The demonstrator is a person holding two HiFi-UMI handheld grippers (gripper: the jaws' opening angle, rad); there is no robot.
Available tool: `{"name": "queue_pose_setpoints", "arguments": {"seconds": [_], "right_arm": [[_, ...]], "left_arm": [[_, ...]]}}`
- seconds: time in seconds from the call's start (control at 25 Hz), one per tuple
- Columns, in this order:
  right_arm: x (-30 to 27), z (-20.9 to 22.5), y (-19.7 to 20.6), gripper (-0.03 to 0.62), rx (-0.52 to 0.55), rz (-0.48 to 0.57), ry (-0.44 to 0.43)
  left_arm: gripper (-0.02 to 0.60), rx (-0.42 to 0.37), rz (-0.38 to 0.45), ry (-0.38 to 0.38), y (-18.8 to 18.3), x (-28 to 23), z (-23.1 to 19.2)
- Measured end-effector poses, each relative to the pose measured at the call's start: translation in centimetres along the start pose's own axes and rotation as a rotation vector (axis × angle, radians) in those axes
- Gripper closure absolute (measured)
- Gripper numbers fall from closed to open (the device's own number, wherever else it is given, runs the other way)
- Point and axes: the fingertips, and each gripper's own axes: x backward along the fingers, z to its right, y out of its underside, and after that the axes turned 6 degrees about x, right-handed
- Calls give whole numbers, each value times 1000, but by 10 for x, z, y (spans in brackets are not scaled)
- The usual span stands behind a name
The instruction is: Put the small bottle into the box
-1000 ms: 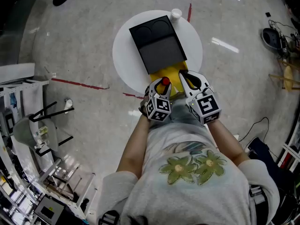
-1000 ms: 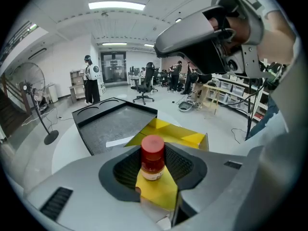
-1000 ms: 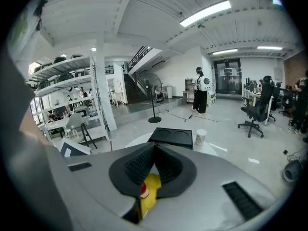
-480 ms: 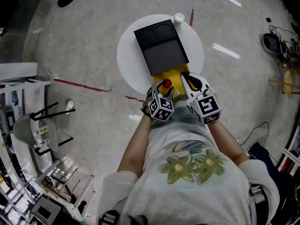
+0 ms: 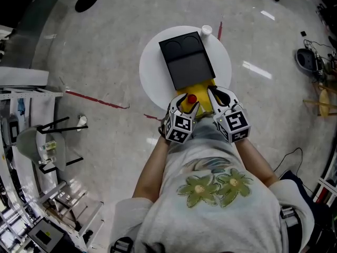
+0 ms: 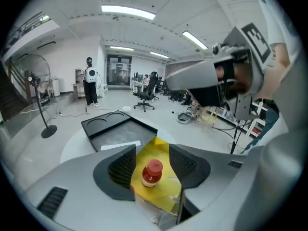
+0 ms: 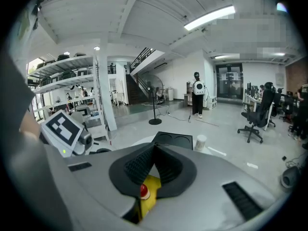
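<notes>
The small red-capped bottle [image 6: 152, 173] is being left standing inside the yellow-lined, black-lidded box [image 6: 163, 195], so placement is judged done. The left gripper [image 6: 152, 153] has just been opened and its jaws are being held spread around the bottle, not touching it. The jaws of the right gripper [image 7: 154, 151] are being held pressed together. Only withdrawal is judged left.

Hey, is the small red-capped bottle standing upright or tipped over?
Upright. The bottle stands on its base on the yellow box interior, with its red cap pointing up.
</notes>
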Motion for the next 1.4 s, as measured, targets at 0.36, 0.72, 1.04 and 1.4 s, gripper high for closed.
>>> {"name": "queue_pose_setpoints", "arguments": {"seconds": [0.36, 0.72, 1.04, 1.4], "right_arm": [[10, -6, -12, 592, 0, 20, -6], [16, -15, -24, 593, 9, 53, -41], [16, -22, -33, 593, 17, 82, -60], [11, -23, -32, 593, 18, 89, -50]], "left_arm": [[480, 99, 246, -109, -81, 69, -32], [581, 123, 370, -140, -114, 106, -31], [581, 103, 389, -130, -123, 113, -28], [581, 109, 363, -139, -112, 110, -36]]}}
